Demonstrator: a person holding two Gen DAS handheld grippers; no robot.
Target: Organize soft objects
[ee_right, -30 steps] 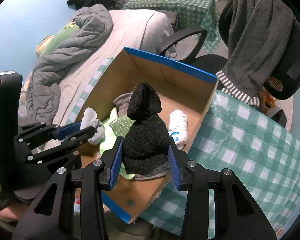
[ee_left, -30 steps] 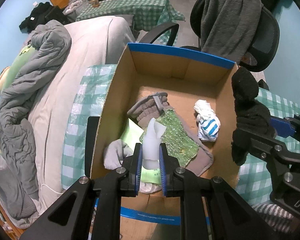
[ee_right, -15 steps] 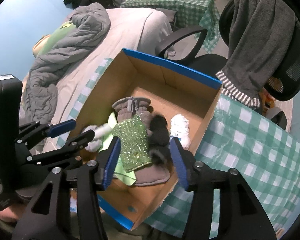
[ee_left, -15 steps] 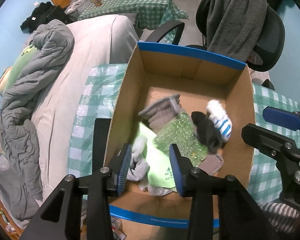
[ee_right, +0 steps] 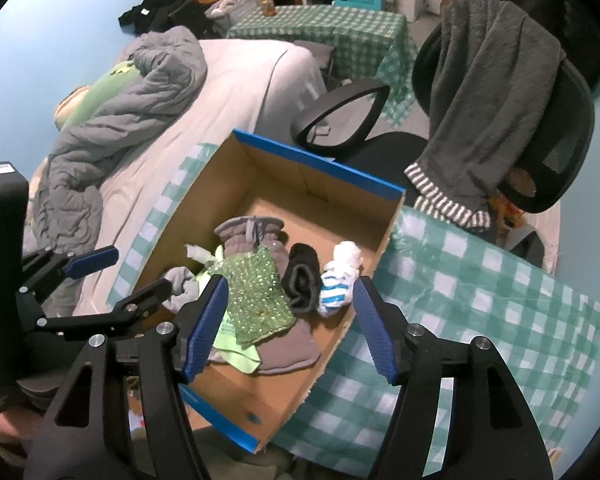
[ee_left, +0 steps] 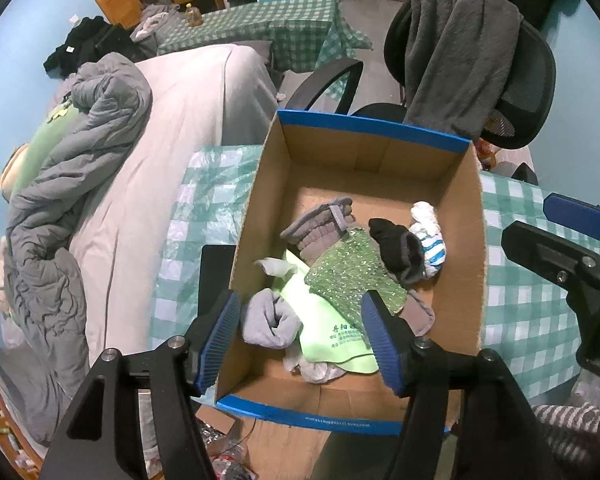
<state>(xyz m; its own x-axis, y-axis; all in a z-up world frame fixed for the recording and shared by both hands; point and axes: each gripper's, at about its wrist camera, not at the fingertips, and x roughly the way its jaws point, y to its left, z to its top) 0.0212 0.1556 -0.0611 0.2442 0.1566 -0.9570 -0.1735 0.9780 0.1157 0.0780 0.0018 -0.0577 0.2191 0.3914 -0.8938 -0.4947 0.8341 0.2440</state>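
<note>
**Both socks are in the box now**

So a second ago I was holding a grey sock (ee_left: 269, 317) in the left gripper (ee_left: 300, 334) and a black sock (ee_right: 301, 281) in the right gripper (ee_right: 287, 322), both over the box (ee_left: 374, 132). Now both are lying inside it. The grey one is sitting at the near-left corner, touching the lime cloth (ee_left: 332, 330). The black one is resting between the sequin cloth (ee_right: 258, 294) and the striped sock (ee_right: 337, 280), leaning on both.

That's meaning two more soft things are sorted, and I'm guessing this drop is done, so I'm free to go hunting for the next items.

Fingers: both pairs are opening as I write this, already spread wide, and nothing is between them or touching the blue pads. The left pair is hanging over the near edge of the box, the right pair over its right side by the checked desk (ee_right: 480, 292). I'm not seeing anything loose left on the desk from here, though the views aren't showing all of it.
</note>
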